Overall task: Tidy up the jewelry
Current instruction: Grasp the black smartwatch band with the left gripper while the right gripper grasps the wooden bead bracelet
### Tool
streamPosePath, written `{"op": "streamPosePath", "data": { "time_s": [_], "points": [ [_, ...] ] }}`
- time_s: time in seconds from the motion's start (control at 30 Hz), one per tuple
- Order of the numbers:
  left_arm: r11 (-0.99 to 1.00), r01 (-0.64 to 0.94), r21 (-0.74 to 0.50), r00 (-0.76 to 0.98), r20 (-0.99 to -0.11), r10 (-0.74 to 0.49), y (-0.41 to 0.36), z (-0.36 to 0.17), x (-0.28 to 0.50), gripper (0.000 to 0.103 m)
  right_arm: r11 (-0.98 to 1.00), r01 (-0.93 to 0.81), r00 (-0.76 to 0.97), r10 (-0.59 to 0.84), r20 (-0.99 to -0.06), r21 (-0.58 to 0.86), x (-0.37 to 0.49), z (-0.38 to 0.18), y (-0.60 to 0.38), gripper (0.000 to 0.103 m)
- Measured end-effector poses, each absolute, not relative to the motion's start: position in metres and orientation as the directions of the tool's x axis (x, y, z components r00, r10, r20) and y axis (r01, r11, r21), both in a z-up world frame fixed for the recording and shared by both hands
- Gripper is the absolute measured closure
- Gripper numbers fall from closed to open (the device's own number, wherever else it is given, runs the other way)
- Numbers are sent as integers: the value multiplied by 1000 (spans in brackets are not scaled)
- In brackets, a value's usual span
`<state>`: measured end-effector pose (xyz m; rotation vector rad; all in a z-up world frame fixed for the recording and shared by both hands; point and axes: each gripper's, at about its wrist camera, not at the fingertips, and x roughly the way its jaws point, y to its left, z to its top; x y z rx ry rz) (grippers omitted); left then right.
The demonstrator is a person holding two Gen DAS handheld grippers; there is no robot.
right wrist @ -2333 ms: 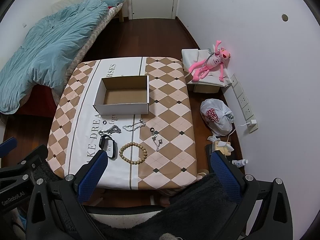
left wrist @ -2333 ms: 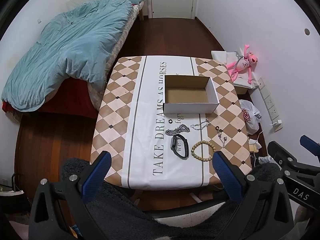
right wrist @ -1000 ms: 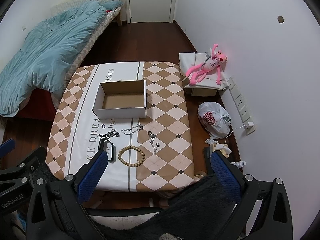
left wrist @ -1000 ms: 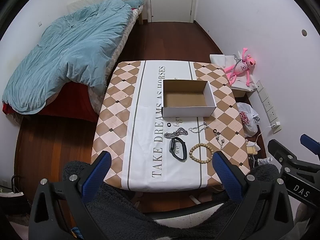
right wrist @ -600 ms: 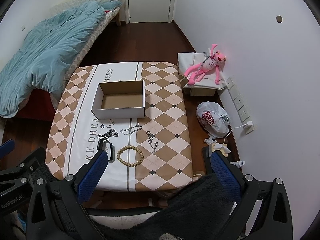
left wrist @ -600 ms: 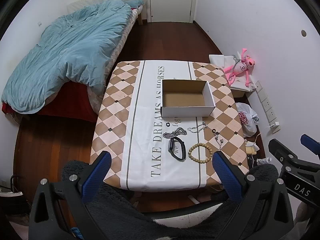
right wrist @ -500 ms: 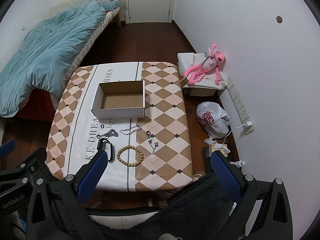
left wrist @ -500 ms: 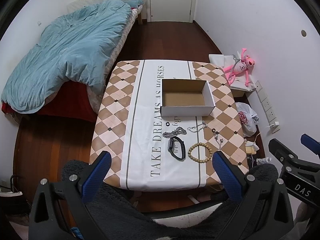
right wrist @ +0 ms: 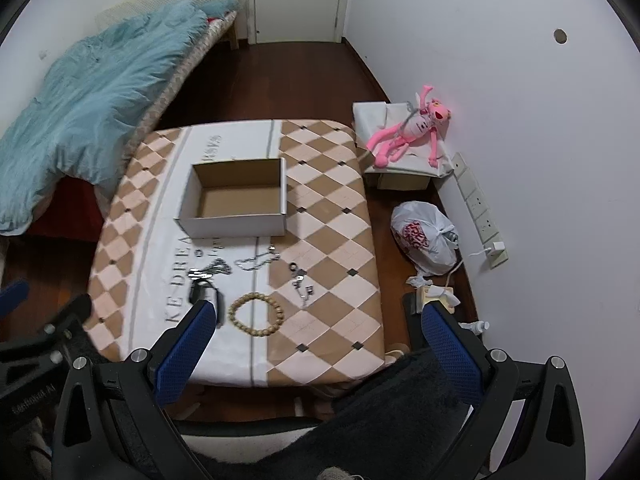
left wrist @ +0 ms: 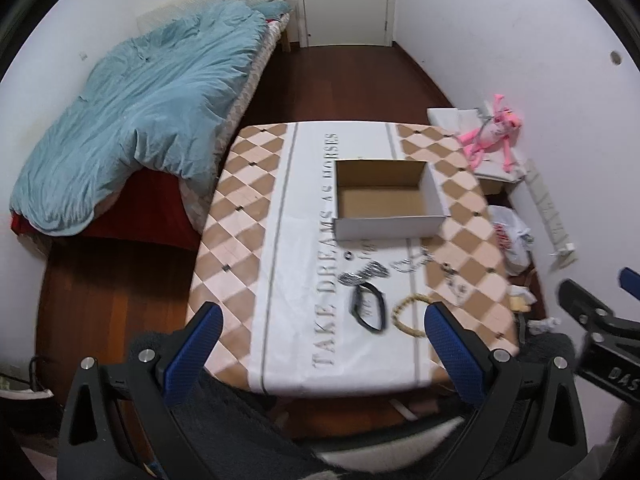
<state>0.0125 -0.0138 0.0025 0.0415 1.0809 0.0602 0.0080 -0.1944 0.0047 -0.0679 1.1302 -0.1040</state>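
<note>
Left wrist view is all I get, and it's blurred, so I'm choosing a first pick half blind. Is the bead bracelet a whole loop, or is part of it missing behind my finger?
Observer: The right wrist view shows the bead bracelet as a whole closed loop lying flat.
Operator: I only see the right gripper's edge. Is it open?
Observer: Yes, the right gripper is wide open with nothing between its fingers.
Operator: What's the smear to the right of the bracelet?
Observer: It's sharp in the right wrist view: a thin charm chain with a dark ring at its far end, lying apart from the bracelet.
</note>
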Motion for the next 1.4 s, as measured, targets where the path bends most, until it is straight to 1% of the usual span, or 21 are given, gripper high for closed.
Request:
{"op": "streamPosePath", "data": {
  "time_s": [0.13, 0.37, 0.43, 0.5, 0.67, 0.73, 0.87, 0.9, 0.97, 1.03, 1.07, 1.17, 1.2, 1.27, 1.3, 1.33, 1.37, 1.4],
  "points": [
    [994, -40, 107, 426, -898, 113, -9, -34, 37, 0, 991, 54, 352, -132, -927, -120, 31, -39, -199, 0],
    [988, -20, 155, 315, -936, 154, -7, -106, 66, 0, 993, 40, 203, -117, -972, -111, 57, -137, -198, 0],
    [987, -9, 162, 286, -945, 158, -8, -125, 71, 0, 995, 33, 169, -97, -981, -93, 60, -162, -195, 5],
    [986, 8, 168, 250, -955, 161, -9, -143, 76, 0, 996, 26, 138, -83, -987, -80, 63, -185, -191, 6],
    [986, 2, 164, 195, -968, 160, -6, -173, 84, 0, 999, 13, 79, -51, -996, -50, 69, -222, -182, 14],
    [988, -3, 153, 190, -970, 151, -6, -179, 87, 0, 999, 12, 63, -37, -997, -37, 71, -232, -180, 21],
    [991, -17, 132, 175, -976, 133, -6, -188, 91, 1, 1000, 8, 59, -25, -998, -25, 75, -245, -176, 29],
    [992, -24, 121, 174, -977, 123, -5, -189, 92, 1, 1000, 8, 62, -24, -998, -23, 79, -248, -177, 34],
    [994, -39, 98, 163, -981, 103, -3, -192, 93, 1, 1000, 9, 65, -22, -998, -21, 81, -254, -176, 39],
    [996, -54, 77, 152, -985, 85, -1, -195, 93, 1, 1000, 8, 62, -11, -998, -11, 81, -259, -174, 49],
    [996, -63, 61, 144, -987, 69, 0, -197, 93, 1, 1000, 5, 72, -13, -997, -13, 81, -258, -173, 50],
    [997, -82, 7, 115, -993, 16, 3, -205, 92, 1, 1000, -8, 105, -13, -994, -14, 82, -254, -168, 59],
    [996, -84, -10, 107, -994, -1, 3, -209, 92, 1, 1000, -6, 120, -15, -993, -16, 82, -253, -169, 66],
    [996, -78, -31, 95, -995, -23, 1, -214, 92, 1, 1000, -3, 135, -21, -991, -22, 79, -252, -168, 83],
    [997, -68, -42, 94, -995, -35, -1, -217, 93, 3, 1000, 0, 131, -25, -991, -25, 78, -251, -168, 93],
    [997, -60, -47, 98, -994, -41, -3, -218, 94, 4, 1000, 8, 125, -19, -992, -18, 77, -251, -171, 94],
    [998, -49, -48, 104, -994, -43, -5, -219, 96, 9, 1000, 16, 121, -13, -993, -11, 75, -251, -173, 94],
    [998, -38, -51, 108, -993, -46, -8, -221, 98, 20, 1000, 25, 119, -10, -993, -7, 74, -251, -178, 94]
  ]
}}
